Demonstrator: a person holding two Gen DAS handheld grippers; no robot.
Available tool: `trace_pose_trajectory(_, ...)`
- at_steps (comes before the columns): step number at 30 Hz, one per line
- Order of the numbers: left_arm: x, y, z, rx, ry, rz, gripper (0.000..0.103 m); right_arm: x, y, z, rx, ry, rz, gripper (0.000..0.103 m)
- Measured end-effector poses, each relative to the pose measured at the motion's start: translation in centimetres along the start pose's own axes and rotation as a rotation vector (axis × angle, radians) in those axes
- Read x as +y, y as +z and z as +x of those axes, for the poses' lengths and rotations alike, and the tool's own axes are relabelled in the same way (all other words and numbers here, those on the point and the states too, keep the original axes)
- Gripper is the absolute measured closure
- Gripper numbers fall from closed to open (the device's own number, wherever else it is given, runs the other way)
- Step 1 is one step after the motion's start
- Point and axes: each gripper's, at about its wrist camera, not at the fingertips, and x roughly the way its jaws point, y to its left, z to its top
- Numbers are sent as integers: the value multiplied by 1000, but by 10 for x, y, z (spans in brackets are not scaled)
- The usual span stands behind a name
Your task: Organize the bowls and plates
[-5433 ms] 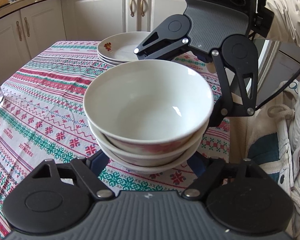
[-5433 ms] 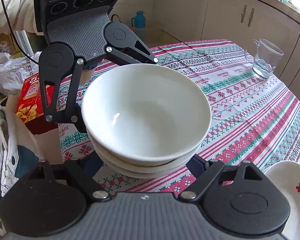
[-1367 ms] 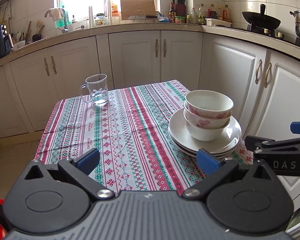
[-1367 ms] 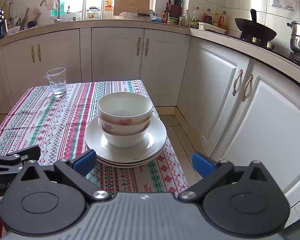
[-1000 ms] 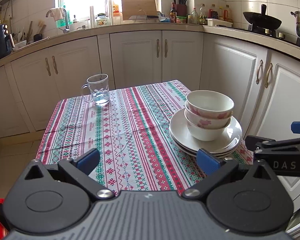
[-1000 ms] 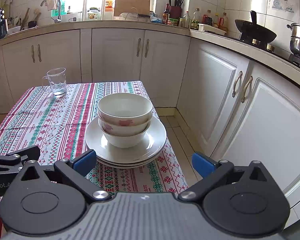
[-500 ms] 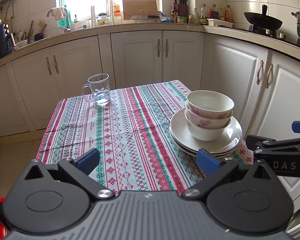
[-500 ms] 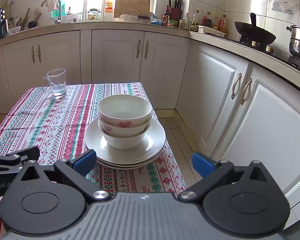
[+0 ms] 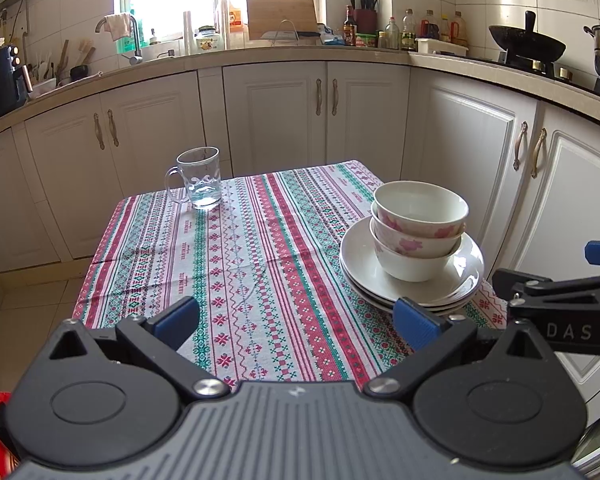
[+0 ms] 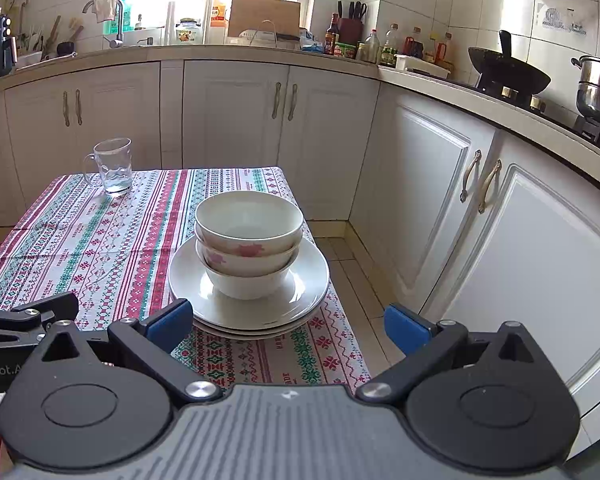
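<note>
Now both the left gripper (image 9: 296, 320) and right gripper (image 10: 286, 322) gape wide, holding nothing. Stacked bowls (image 10: 249, 240) sit on the plates (image 10: 308, 284), just beyond them.

Glossy glazed bowls (image 10: 249, 240) and plates (image 10: 308, 280) — woven cloth tablecloth (image 10: 100, 240).

Your left tongs (image 9: 296, 322): spread wide, empty, short of the surface's (image 9: 260, 264) near edge.
Bowls (image 9: 418, 228): nested on stacked plates (image 9: 412, 276), right edge.
Glass mug (image 9: 198, 182): far left corner.
</note>
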Motion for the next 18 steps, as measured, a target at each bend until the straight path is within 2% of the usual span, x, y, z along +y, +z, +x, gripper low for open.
trace_pose_trajectory(18,0,-1,-1,2,1,-3,1,0,0,-1,-3,-3,-6,0)
